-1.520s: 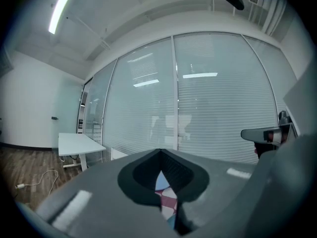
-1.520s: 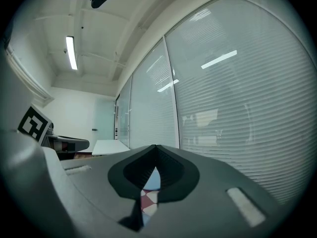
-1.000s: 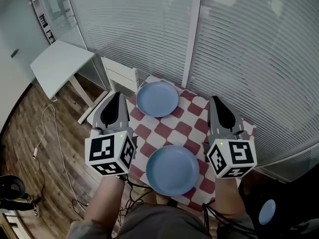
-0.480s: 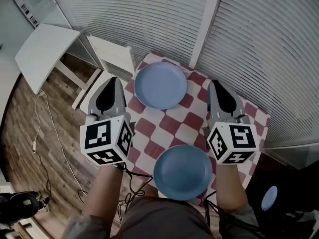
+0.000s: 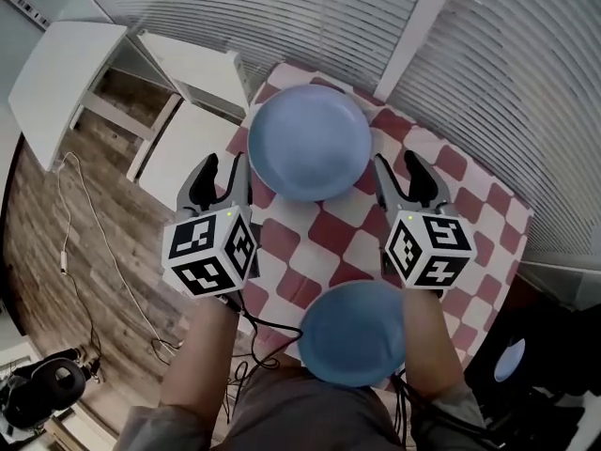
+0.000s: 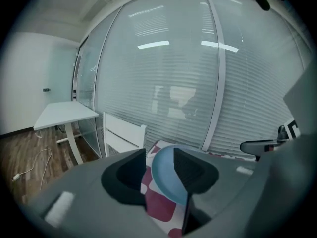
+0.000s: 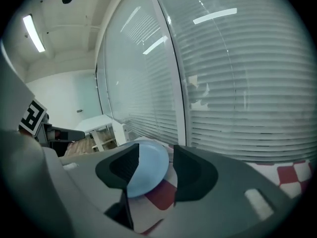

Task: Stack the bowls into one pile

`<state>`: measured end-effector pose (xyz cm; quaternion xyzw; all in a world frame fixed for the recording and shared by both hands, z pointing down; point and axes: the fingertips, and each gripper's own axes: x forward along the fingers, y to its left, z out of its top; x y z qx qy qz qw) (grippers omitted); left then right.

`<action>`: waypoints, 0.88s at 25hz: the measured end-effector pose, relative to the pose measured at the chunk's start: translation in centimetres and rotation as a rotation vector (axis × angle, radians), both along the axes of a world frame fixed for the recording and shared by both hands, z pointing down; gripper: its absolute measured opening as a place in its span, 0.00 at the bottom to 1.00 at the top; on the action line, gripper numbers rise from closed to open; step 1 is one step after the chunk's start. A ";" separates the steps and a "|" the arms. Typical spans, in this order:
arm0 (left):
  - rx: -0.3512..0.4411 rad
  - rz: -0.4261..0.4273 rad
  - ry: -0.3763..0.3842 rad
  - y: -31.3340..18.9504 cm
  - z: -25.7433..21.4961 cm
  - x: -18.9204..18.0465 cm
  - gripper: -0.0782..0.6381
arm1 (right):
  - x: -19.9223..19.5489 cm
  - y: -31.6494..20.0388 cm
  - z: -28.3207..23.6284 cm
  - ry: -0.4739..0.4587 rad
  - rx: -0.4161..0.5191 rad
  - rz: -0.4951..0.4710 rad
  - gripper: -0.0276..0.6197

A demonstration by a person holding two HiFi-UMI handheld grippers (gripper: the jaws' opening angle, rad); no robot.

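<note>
Two light blue bowls sit on a red-and-white checked tablecloth [image 5: 329,238]. The far bowl [image 5: 310,142] lies between my two grippers; the near bowl [image 5: 353,333] is close to my body, between my forearms. My left gripper [image 5: 222,172] is open just left of the far bowl's rim, and that bowl [image 6: 163,175] shows in the gap between its jaws. My right gripper [image 5: 398,169] is open just right of the same bowl [image 7: 148,172], which shows between its jaws. Neither gripper holds anything. I cannot tell whether either one touches the rim.
The small table stands against a wall of white blinds [image 5: 526,73]. A white chair [image 5: 192,69] and a white side table [image 5: 56,64] stand to the left over a wooden floor [image 5: 56,252] with cables. A dark stand with a blue disc [image 5: 512,360] is at bottom right.
Both grippers have moved forward from beside the near bowl to either side of the far bowl. The head view has shifted forward over the table.
</note>
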<state>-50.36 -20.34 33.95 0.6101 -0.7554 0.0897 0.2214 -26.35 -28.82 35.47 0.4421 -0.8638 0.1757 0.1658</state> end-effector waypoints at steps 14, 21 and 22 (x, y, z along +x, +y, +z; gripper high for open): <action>-0.115 0.004 0.043 -2.5 6.9 -1.8 0.34 | -1.9 -1.5 6.9 0.041 -0.133 0.006 0.42; -0.150 0.009 0.070 -3.4 9.7 -1.7 0.34 | -2.5 -1.6 10.0 0.061 -0.190 0.003 0.42; -0.154 0.010 0.073 -3.5 10.0 -1.7 0.34 | -2.6 -1.7 10.3 0.061 -0.196 0.003 0.42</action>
